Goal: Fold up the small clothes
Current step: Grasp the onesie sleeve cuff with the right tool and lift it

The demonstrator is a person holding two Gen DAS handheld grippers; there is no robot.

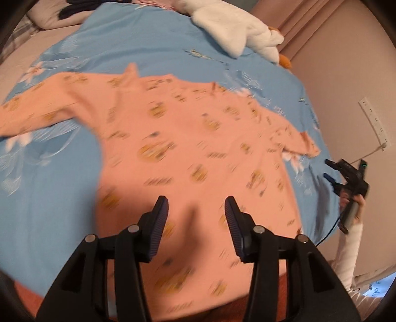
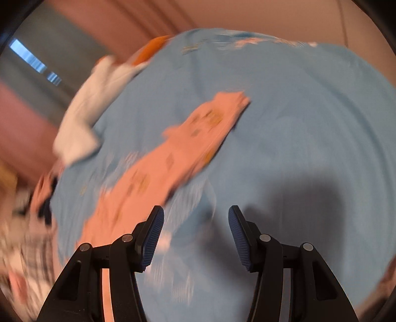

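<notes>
A small pink long-sleeved top (image 1: 173,138) with yellow prints lies spread flat on a light blue sheet (image 1: 138,42), sleeves out to both sides. My left gripper (image 1: 196,210) hovers over the top's lower hem, open, with nothing between its fingers. In the left wrist view my right gripper (image 1: 334,171) is off the bed's right edge, held by a hand in a white sleeve. From the right wrist view, one pink sleeve (image 2: 198,138) of the top runs diagonally across the blue sheet (image 2: 309,119). My right gripper (image 2: 195,223) is open over bare sheet, just right of that sleeve.
A white plush toy (image 1: 232,27) with orange parts lies at the bed's far right corner. Dark and pink clothes (image 1: 74,7) are piled at the far left near a pillow. A wall socket strip (image 1: 373,121) and cable sit right of the bed.
</notes>
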